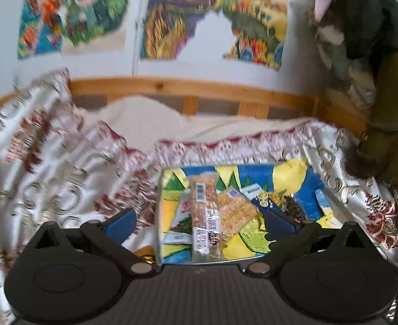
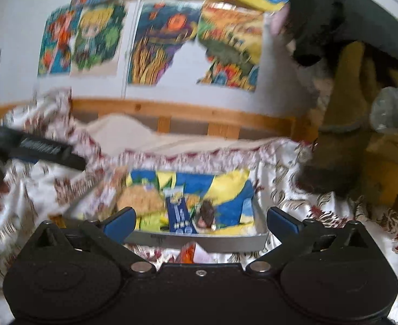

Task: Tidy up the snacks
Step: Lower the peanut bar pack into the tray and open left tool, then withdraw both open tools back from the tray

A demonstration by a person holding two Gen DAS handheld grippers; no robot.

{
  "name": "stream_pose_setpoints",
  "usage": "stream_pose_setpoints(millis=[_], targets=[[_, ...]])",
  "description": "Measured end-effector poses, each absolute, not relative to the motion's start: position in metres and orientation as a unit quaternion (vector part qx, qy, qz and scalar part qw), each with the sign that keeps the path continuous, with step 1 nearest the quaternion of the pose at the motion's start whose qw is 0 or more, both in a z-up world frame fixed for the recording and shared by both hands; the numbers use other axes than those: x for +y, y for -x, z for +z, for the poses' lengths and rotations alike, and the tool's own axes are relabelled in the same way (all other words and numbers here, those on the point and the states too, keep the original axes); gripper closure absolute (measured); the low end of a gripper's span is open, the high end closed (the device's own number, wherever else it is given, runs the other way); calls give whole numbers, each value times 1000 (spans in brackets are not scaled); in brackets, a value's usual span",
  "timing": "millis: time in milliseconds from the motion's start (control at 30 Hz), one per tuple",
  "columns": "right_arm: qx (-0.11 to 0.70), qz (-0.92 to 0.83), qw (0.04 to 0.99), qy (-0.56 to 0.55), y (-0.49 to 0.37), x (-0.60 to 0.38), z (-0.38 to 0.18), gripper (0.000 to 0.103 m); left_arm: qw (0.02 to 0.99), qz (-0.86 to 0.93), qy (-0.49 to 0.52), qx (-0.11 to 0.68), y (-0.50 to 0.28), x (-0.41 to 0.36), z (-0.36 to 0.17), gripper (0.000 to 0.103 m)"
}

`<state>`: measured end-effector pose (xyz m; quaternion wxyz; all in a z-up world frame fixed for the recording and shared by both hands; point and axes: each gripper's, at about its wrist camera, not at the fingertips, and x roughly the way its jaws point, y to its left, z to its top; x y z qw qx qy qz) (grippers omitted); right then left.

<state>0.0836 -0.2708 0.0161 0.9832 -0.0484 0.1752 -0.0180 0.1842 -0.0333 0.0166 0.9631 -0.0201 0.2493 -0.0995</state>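
The left tongs [image 1: 200, 220] are spread wide with nothing between their blue pads [image 1: 121, 223], hovering just over the near edge of a shallow tray [image 1: 172, 260] that sits on a bed draped in a white cloth [image 1: 50, 162] with dark red and gold flourishes. The tray's floor is printed in blue, yellow and green. Straight ahead of the left tongs, between the two pads, a long cereal bar [image 1: 205, 214] in clear wrap lies lengthwise, barcode toward the far end. Touching it on the right is a squarish pale granola bar [image 1: 235, 211], tilted. Under the cereal bar on the left, a white sachet [image 1: 181, 223] pokes out. Close to the right pad lie a dark blue packet [image 1: 264, 203] and a small dark brown snack [image 1: 294, 205], possibly a chocolate piece, though the blur leaves that unsure.

The right tongs [image 2: 200, 220] are likewise spread and grip nothing. They hang just short of the tray's grey front wall [image 2: 199, 241], so the tray lies ahead of them. An orange-and-white wrapper [image 2: 192, 253] lies on the cloth outside the tray, just below these tongs. Far to their left, a black arm of the other tool [image 2: 41, 147] crosses the view.

Beyond both, a wooden bed rail [image 1: 199, 89] runs under colourful pictures [image 1: 74, 13] on the wall.
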Motion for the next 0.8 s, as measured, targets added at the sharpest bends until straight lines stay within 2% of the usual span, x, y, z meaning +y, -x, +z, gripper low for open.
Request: stream_pose_setpoints(millis=[167,433,800], targets=[[152,-15,988,13,-54,-271,27,1,973,-87,20,213,-134,-24,29,1],[139,-10,990,-2,-2,-258,33,1,977,-78,25,199,-69,-16,30,1],[189,-29,981,-15,35,-251,27,1,972,-61,18,226,-15,-6,15,1]])
